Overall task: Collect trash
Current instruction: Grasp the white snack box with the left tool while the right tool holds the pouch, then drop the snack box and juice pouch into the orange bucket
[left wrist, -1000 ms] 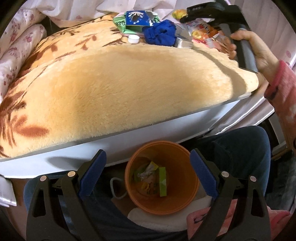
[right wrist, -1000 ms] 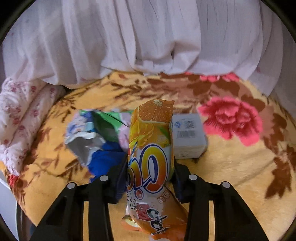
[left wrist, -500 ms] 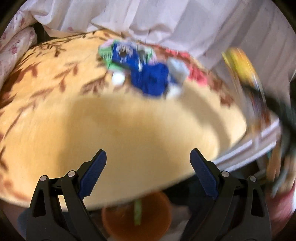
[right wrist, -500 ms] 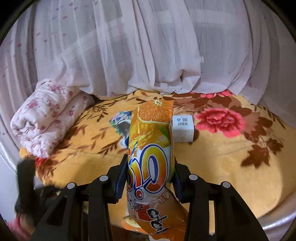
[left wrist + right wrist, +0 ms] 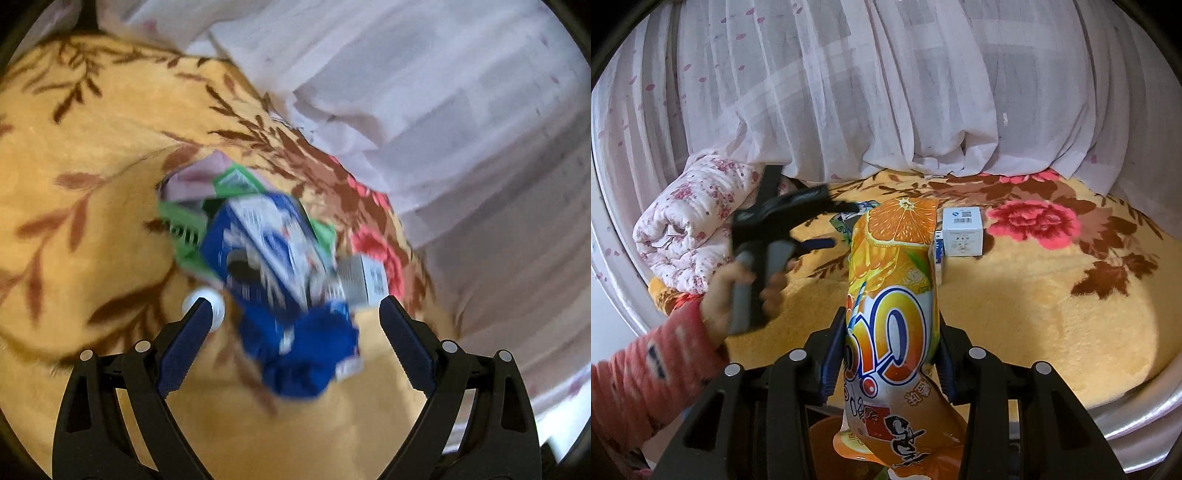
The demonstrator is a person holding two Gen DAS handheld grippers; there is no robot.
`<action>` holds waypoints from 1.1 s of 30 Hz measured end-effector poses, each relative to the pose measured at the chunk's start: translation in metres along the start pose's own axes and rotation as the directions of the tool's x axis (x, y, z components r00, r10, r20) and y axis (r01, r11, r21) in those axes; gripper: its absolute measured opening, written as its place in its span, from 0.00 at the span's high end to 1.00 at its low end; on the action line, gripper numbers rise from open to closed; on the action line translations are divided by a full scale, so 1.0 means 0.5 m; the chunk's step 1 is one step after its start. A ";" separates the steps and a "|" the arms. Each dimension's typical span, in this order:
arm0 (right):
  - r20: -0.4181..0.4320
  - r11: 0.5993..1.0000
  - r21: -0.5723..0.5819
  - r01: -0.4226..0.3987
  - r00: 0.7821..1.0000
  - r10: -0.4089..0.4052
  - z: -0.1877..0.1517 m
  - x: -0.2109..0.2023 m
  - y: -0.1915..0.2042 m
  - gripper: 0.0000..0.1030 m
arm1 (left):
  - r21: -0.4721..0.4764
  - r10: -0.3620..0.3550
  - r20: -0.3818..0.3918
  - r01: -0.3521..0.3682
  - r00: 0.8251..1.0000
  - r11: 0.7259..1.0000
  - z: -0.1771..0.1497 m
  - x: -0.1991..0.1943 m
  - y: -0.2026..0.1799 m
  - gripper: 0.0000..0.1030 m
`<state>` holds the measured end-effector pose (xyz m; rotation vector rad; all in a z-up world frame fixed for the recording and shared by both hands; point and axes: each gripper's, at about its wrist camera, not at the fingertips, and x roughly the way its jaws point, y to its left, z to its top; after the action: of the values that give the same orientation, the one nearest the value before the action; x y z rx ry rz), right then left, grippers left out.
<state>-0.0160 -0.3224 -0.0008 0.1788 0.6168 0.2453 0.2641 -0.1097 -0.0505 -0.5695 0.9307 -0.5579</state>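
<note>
My right gripper is shut on an orange juice snack bag and holds it upright over the bed's near edge; an orange bin rim shows just below it. My left gripper is open and empty, just above a crumpled blue wrapper. Behind that lie a blue-and-white packet, a green wrapper, a white bottle cap and a small white box, all blurred. The right wrist view shows the left gripper from the side and the white box.
The trash lies on a yellow floral blanket. A white curtain hangs behind. A rolled pink floral quilt sits at the left end of the bed. The bed's white rim runs along the near side.
My left gripper has swung up from over the bin and forward to the trash pile. My right gripper has pulled back and up from the pile with the orange bag.
</note>
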 end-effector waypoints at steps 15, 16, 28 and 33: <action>-0.018 0.999 0.037 -0.026 0.999 0.027 -0.005 0.035 -0.024 0.58 | -0.135 -0.003 -0.099 -0.011 0.995 0.991 0.033 0.086 0.053 0.48; -0.019 0.999 0.038 -0.027 0.999 0.027 -0.005 0.035 -0.023 0.58 | -0.118 0.005 -0.094 -0.016 0.996 0.993 0.031 0.076 0.050 0.48; -0.037 0.999 0.003 -0.048 0.998 0.048 -0.039 -0.003 0.025 0.58 | 0.164 0.041 -0.029 -0.035 0.999 0.986 -0.046 -0.127 -0.053 0.48; -0.057 0.998 -0.024 -0.051 0.997 0.049 -0.066 -0.017 0.057 0.58 | 0.276 0.108 -0.026 -0.097 0.994 0.956 -0.155 -0.225 -0.060 0.48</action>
<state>-0.0473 -0.2943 -0.0159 0.1634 0.6658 0.3074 0.1379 -0.0730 -0.0029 -0.2585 0.8975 -0.5949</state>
